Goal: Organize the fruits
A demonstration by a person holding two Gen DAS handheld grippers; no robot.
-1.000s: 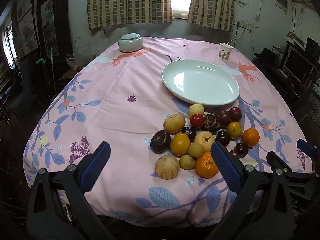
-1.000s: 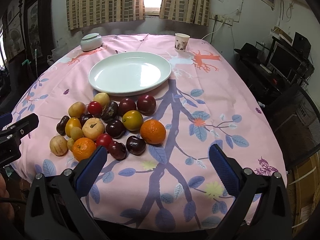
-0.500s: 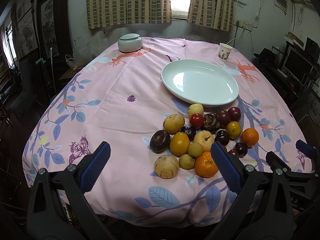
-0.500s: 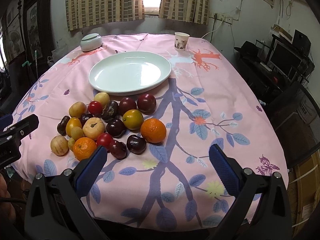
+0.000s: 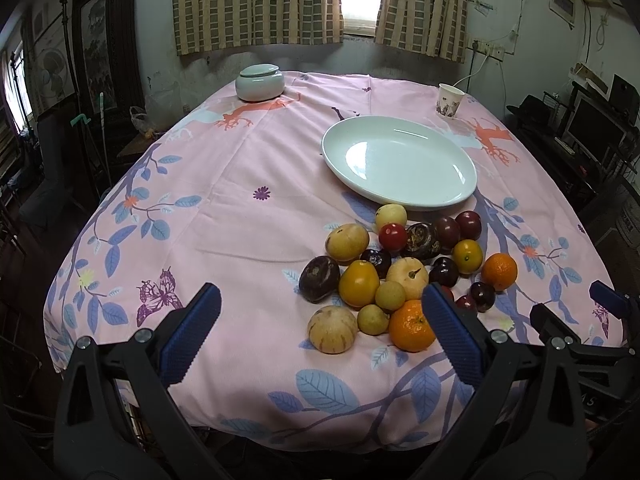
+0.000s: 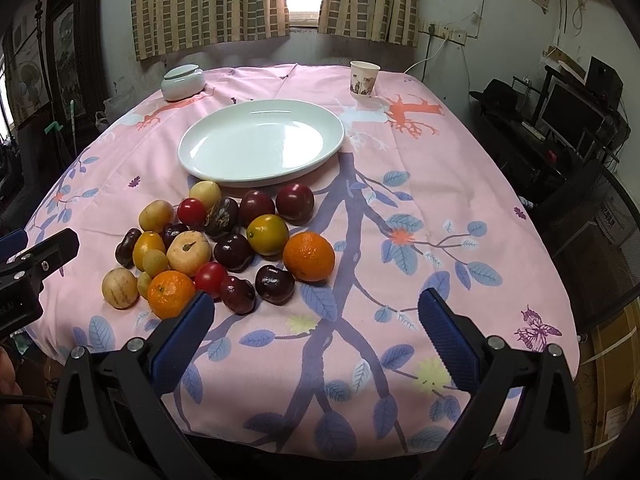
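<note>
Above the table edge, both hand-held grippers [image 5: 320, 334] [image 6: 316, 334] hover wide open

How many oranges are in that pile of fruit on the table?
2. One orange sits at the pile's right edge, nearest the right tongs' side. The other orange lies at the near edge, just beyond those tongs' left finger. More could be hidden behind other fruit, though none shows.
</note>
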